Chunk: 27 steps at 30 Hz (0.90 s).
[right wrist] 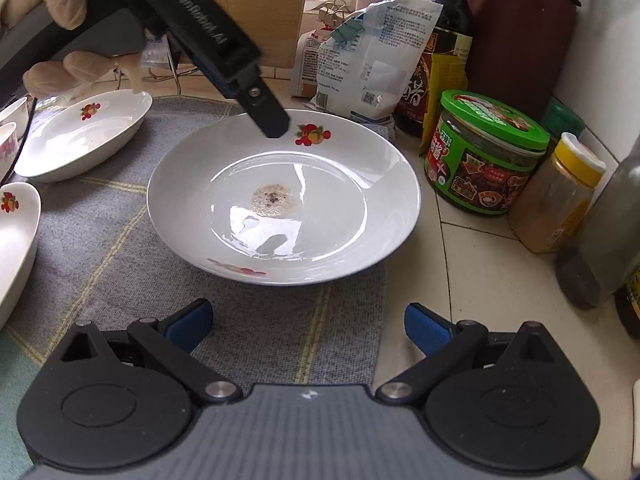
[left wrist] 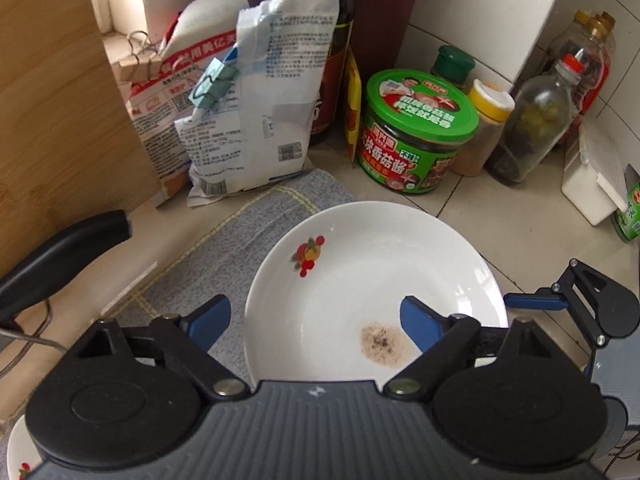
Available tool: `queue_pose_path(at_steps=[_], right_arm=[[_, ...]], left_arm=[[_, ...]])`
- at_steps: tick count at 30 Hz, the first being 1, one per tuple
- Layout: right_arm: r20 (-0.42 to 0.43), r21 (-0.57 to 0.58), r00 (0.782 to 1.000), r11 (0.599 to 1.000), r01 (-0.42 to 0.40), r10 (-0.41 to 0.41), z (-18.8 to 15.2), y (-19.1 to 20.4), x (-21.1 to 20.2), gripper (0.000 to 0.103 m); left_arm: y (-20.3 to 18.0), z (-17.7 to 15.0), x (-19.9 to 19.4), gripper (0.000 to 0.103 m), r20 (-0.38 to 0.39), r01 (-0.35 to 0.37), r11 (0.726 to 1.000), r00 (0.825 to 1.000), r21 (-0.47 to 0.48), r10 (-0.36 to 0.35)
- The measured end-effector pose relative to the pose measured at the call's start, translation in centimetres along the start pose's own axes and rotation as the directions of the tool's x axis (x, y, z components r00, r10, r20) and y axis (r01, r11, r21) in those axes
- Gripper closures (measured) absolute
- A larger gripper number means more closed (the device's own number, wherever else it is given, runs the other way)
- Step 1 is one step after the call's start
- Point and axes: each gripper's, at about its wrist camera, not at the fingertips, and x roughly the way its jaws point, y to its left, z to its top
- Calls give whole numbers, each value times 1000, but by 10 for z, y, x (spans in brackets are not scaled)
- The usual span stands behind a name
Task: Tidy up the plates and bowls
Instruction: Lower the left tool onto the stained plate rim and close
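1. Dishes in view: one round white plate (right wrist: pixel 284 196) just ahead of the right tool (right wrist: pixel 308 326), one oval dish (right wrist: pixel 86 136) further off to its left, the edge of another white dish (right wrist: pixel 16 240) at the left border, and parts of two small bowls (right wrist: pixel 10 128) at the far left.
2. The plate sits upright on a grey cloth (right wrist: pixel 248 332) on the counter (right wrist: pixel 480 280), its right edge hanging past the cloth. It has a fruit print on the far rim, another on the near rim, and a brownish speckled stain (right wrist: pixel 274 200) near the middle.
3. Being round, the plate has no long axis; the oval dish runs from near-left to far-right.
4. The left tool (left wrist: pixel 316 318) spreads wide, empty, one finger either side of the plate's left rim, not pressing it.
5. The right tool is wide open, holding nothing, short of the plate's near rim.
6. Beyond the plate stand two clipped bags (right wrist: pixel 372 52), a dark sauce bottle (right wrist: pixel 444 48), a green-lidded jar (right wrist: pixel 486 156), a yellow-capped jar (right wrist: pixel 556 196) and a cutting board (left wrist: pixel 52 112).
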Motion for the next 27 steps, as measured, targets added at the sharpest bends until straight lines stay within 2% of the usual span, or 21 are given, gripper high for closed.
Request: queue_pose_path(at_steps=[14,27], right_arm=[[21,-26,999,999,-30,31,8,-4,10,0],[41,-55,998,997,-51,53,14,-4,16,0]], left_arm=[[21,11,28,19,-25,22,997,999,-72,-24],[23,12,34,22,-42,66,994,997,-83,-69]])
